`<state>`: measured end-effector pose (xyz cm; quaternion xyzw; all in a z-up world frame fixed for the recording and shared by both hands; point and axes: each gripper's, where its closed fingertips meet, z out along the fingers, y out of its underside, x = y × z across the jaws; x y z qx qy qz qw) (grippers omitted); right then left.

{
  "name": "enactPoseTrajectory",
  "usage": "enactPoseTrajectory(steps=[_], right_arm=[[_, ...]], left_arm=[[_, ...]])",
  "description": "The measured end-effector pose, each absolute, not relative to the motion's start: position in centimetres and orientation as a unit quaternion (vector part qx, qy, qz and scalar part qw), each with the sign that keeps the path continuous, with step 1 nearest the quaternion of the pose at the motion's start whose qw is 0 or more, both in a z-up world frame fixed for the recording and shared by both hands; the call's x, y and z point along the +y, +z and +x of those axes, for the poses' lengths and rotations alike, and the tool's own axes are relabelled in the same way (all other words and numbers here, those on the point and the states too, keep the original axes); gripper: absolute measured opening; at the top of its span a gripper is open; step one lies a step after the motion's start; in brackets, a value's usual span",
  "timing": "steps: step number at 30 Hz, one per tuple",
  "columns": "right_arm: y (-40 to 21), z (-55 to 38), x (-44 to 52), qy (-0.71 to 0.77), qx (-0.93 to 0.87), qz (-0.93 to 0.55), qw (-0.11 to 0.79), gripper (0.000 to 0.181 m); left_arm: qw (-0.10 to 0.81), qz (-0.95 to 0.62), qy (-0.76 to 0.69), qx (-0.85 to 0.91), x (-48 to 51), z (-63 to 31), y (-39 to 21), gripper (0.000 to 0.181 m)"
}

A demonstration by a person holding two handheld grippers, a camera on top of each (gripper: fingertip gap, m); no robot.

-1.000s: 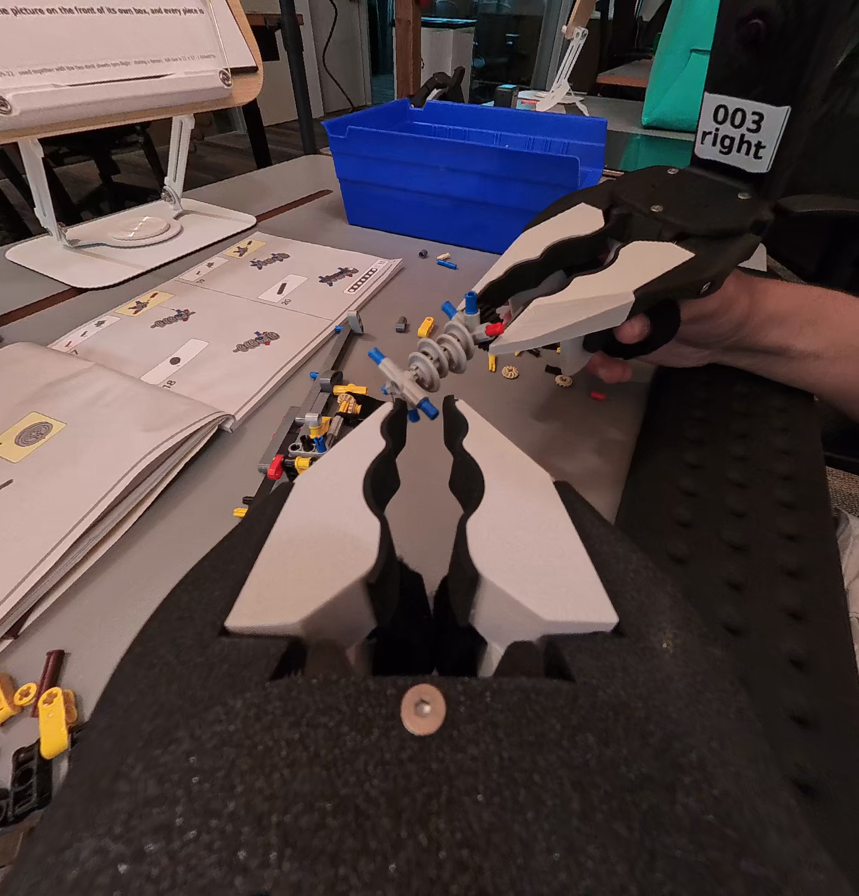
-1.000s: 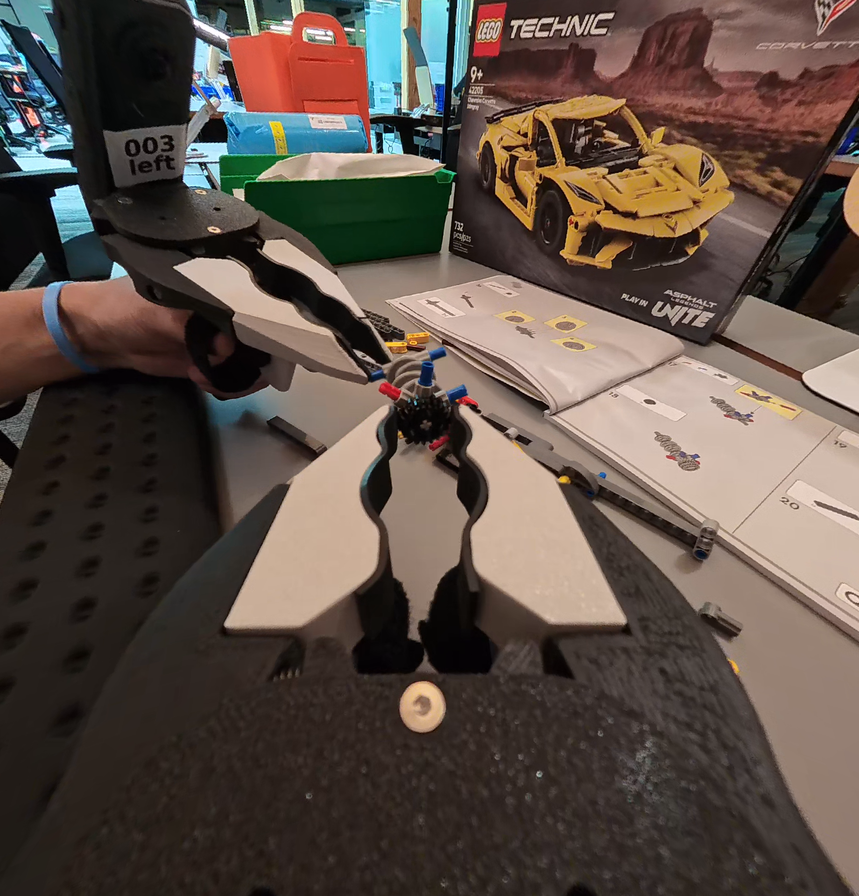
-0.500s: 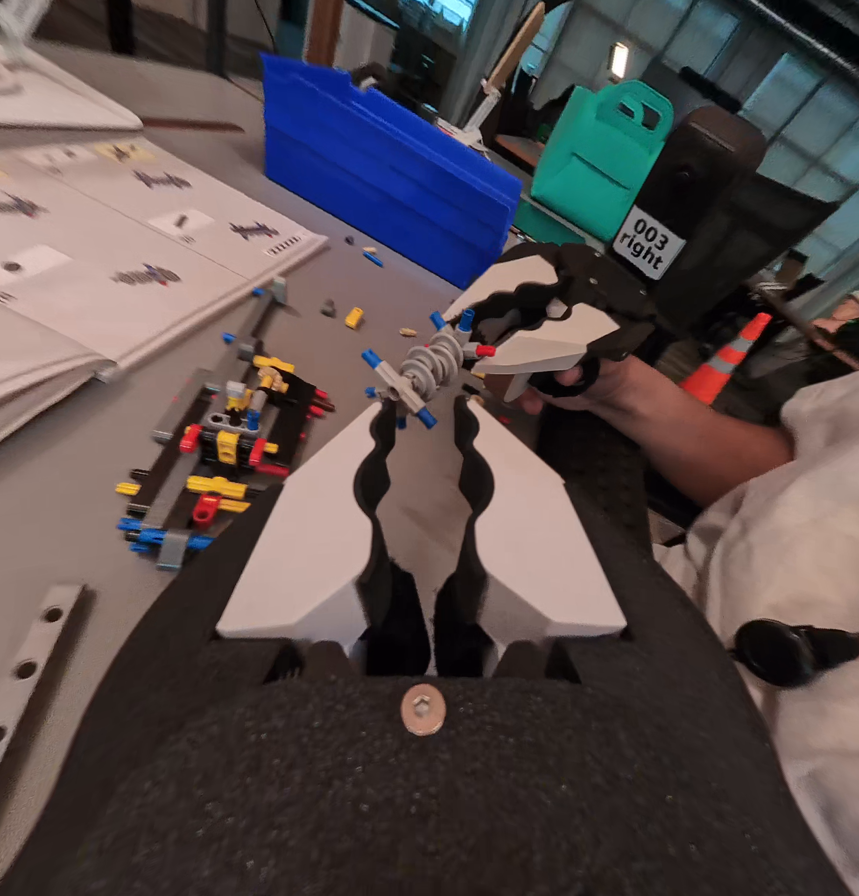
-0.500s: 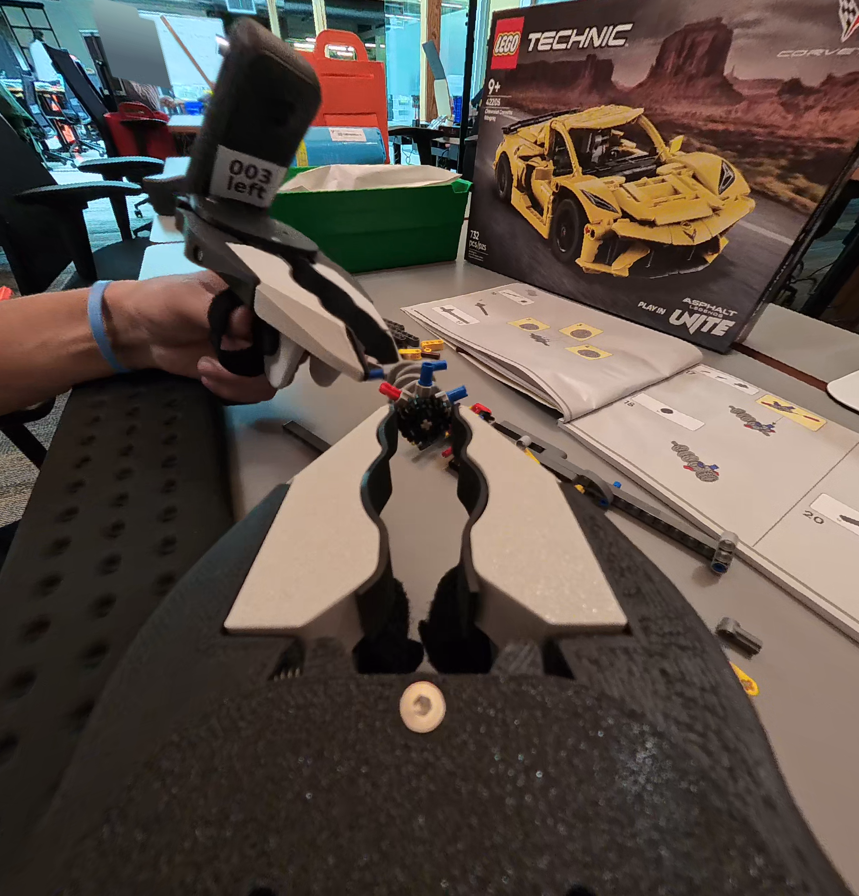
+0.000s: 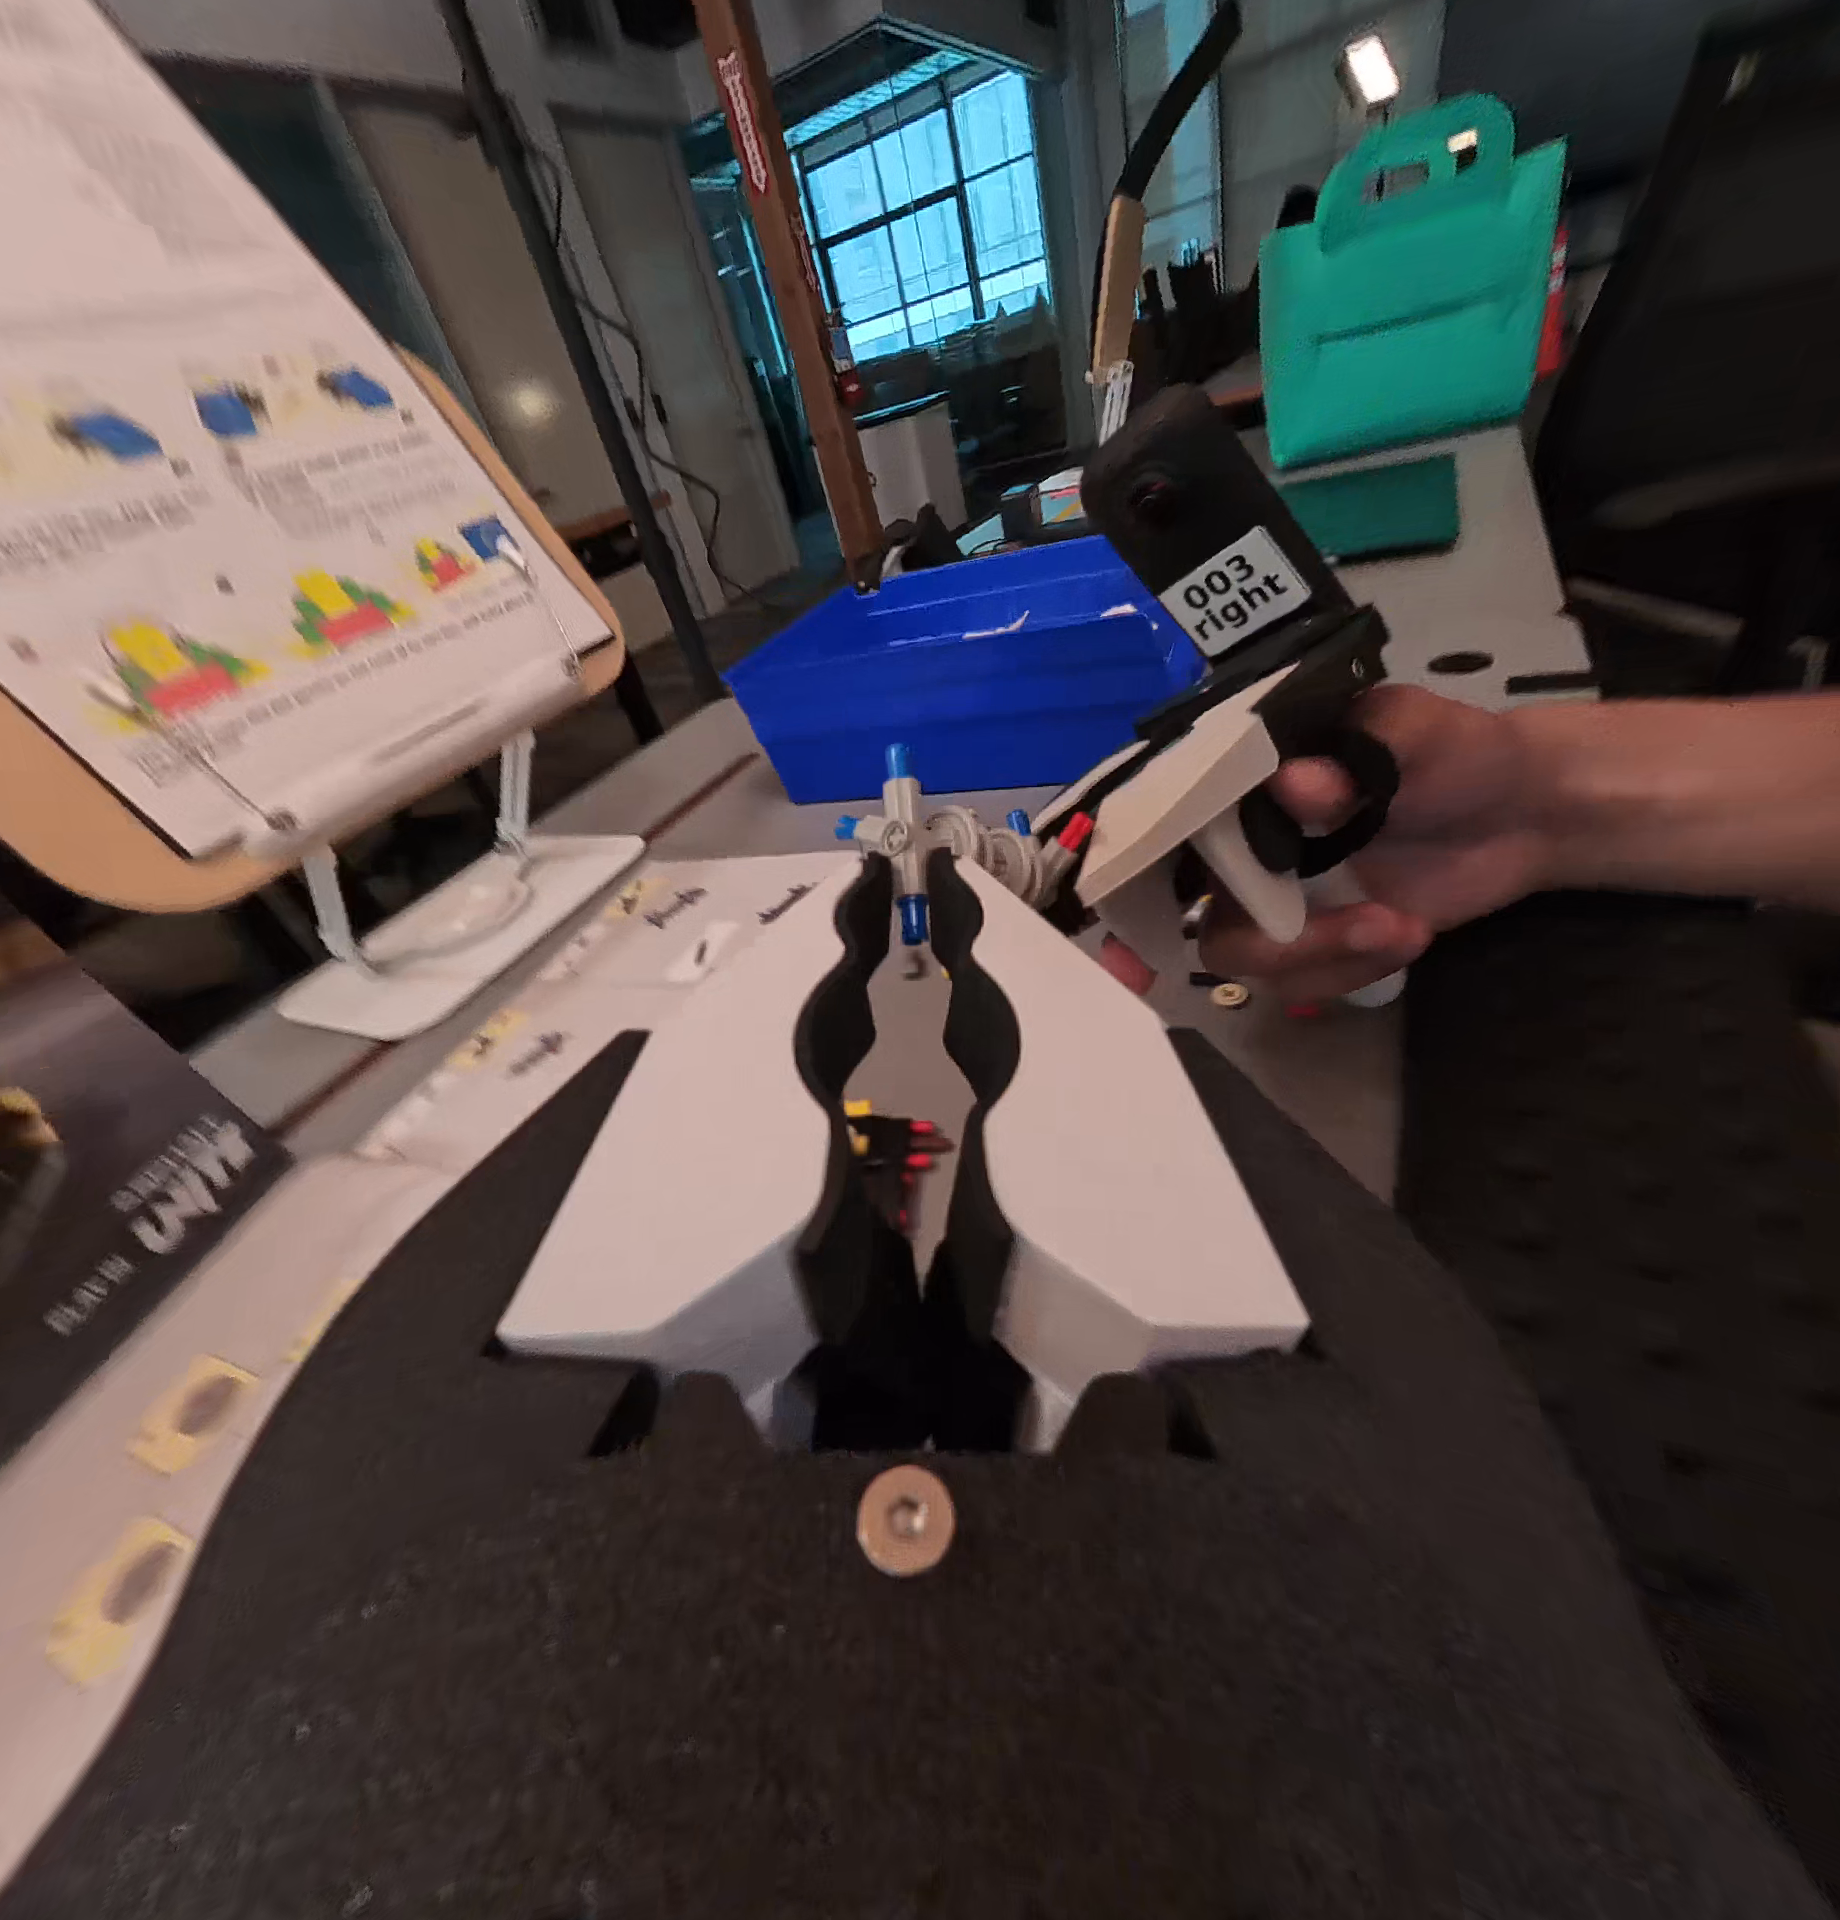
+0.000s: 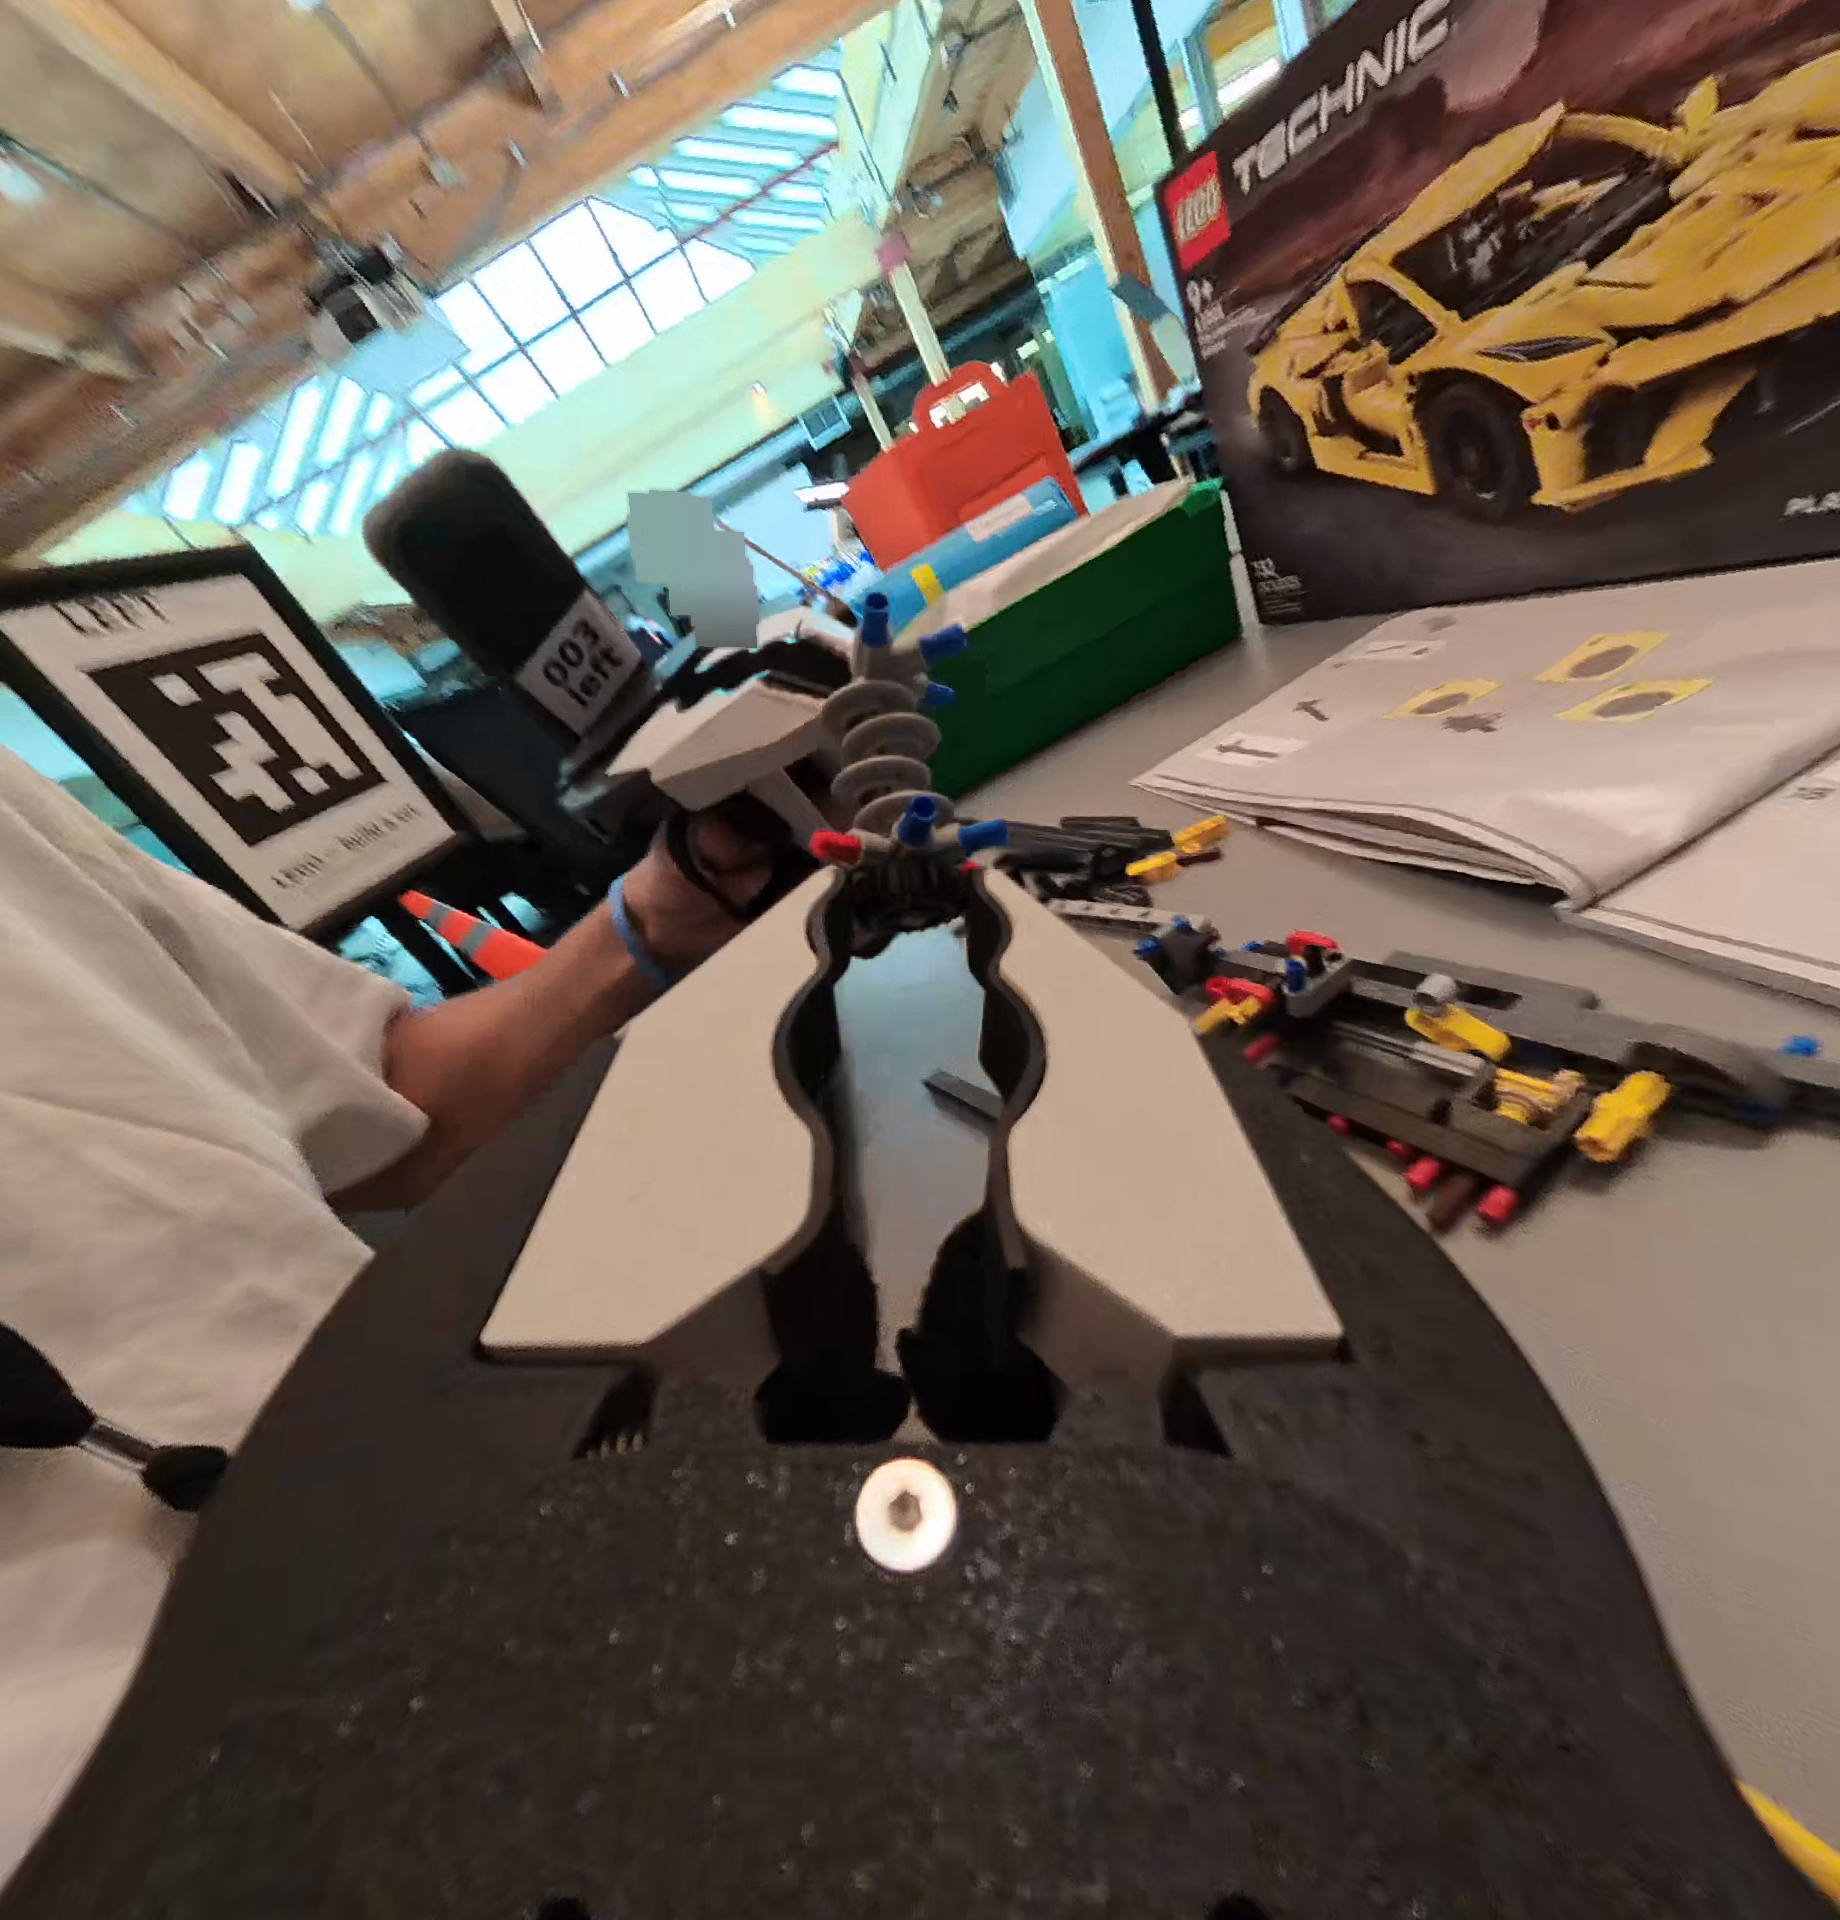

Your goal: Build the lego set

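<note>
Small grey ribbed lego shaft assembly with blue and red pins (image 5: 963,847) held in the air above the grey surface (image 6: 1622,1351), left gripper (image 5: 908,883) fingers clamped on its grey cross-piece end, right gripper (image 6: 900,894) fingers clamped on the dark toothed end. Partly built black-and-yellow frame (image 6: 1435,1049) lies beside. Risk, as I judge it: opposing pull or twist could pop pins loose or slip the narrow grip, dropping it.

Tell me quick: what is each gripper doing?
Left gripper: shut on the grey end of the crankshaft piece.
Right gripper: shut on the same piece's black gear end.
</note>
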<state>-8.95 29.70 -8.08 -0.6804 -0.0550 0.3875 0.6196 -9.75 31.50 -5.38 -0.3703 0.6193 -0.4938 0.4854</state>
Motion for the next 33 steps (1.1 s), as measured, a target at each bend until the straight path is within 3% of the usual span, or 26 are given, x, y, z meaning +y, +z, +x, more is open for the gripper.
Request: enactPoseTrajectory(steps=[8, 19, 24, 29, 33], right_arm=[[-4.4, -8.6, 27.9, 0.521, -0.019, -0.574, 0.632, 0.020], [-3.1, -7.8, 27.4, 0.544, 0.000, -0.532, 0.649, 0.020], [-3.7, -7.3, 27.7, 0.508, 0.002, -0.552, 0.661, 0.020], [-5.6, -7.1, 28.9, 0.395, -0.018, -0.616, 0.681, 0.020], [-6.4, -7.5, 29.3, 0.309, -0.056, -0.647, 0.695, 0.020]], left_arm=[[0.461, -0.340, -0.478, 0.666, 30.4, -8.9, -3.3, 0.005], [0.458, -0.350, -0.451, 0.682, 30.5, -8.2, -2.4, 0.013], [0.422, -0.412, -0.425, 0.687, 32.4, -8.9, -4.7, 0.015], [0.319, -0.491, -0.458, 0.669, 32.4, -10.5, -6.8, 0.020], [0.275, -0.479, -0.487, 0.677, 31.1, -12.2, -7.1, 0.040]])
